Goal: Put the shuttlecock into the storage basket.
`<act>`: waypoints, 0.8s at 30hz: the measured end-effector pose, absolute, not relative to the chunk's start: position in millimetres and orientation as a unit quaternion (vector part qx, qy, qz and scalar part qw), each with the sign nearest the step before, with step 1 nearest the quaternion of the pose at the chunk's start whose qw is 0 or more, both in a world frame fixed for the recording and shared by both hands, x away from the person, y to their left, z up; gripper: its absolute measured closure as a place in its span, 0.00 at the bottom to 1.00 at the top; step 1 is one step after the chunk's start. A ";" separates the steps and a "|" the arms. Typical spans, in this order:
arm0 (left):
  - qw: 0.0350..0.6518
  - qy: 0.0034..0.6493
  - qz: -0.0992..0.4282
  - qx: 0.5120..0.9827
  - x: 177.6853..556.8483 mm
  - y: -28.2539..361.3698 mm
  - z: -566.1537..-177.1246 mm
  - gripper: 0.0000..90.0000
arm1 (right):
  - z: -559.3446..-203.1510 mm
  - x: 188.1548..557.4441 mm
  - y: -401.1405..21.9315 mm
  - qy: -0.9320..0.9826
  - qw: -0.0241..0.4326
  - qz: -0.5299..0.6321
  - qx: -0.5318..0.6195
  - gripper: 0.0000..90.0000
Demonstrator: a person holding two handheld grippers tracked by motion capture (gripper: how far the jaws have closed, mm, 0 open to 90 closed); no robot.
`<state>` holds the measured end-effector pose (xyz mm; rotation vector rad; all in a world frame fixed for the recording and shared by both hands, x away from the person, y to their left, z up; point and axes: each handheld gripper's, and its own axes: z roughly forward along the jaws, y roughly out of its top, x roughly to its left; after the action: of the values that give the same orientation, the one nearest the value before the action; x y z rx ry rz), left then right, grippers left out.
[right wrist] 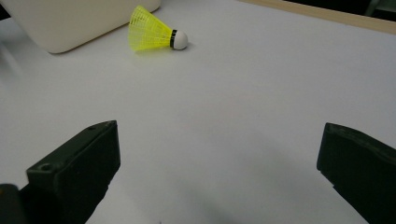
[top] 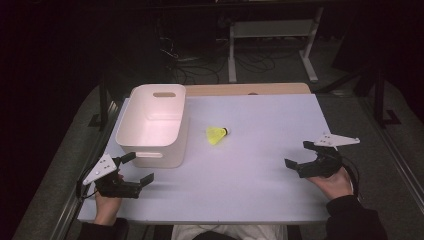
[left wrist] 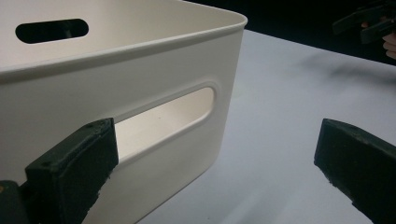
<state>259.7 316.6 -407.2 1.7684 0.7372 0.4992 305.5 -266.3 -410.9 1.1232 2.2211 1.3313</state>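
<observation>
A: Where is the shuttlecock for you?

B: In the high view it lies on its side just left of the frame's centre, on the table, close beside the right wall of the bin but not touching it that I can see. Its white cork end points right, its yellow skirt toward the bin.

A: And against your right gripper?

B: Well apart. Your right gripper sits at the right of the high view, lower than the shuttlecock, jaws spread wide with nothing between them. In the right gripper view the shuttlecock is in the upper left, far beyond the two black fingers at the bottom corners; bare table lies between.

A: Your left gripper?

B: At the lower left of the high view, just below the bin's near wall. Its jaws are also spread and hold nothing. In the left gripper view the bin takes up the left half, its handle slot just above your left finger; I can't tell whether that finger touches the wall.
</observation>
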 end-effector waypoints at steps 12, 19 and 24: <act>0.550 0.312 0.210 0.746 258.9 316.7 -407.2 0.00 | -410.9 305.0 -266.9 0.780 0.152 0.464 0.392 0.00; 0.549 0.312 0.210 0.746 258.5 317.0 -407.3 0.00 | -409.9 305.9 -266.3 0.782 0.152 0.460 0.392 0.00; 0.547 0.314 0.212 0.747 258.2 317.3 -407.5 0.00 | -409.1 306.7 -265.5 0.781 0.147 0.462 0.393 0.00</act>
<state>258.2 317.3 -407.5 1.7702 0.7443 0.5019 306.7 -265.5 -409.1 1.1311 2.2491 1.3291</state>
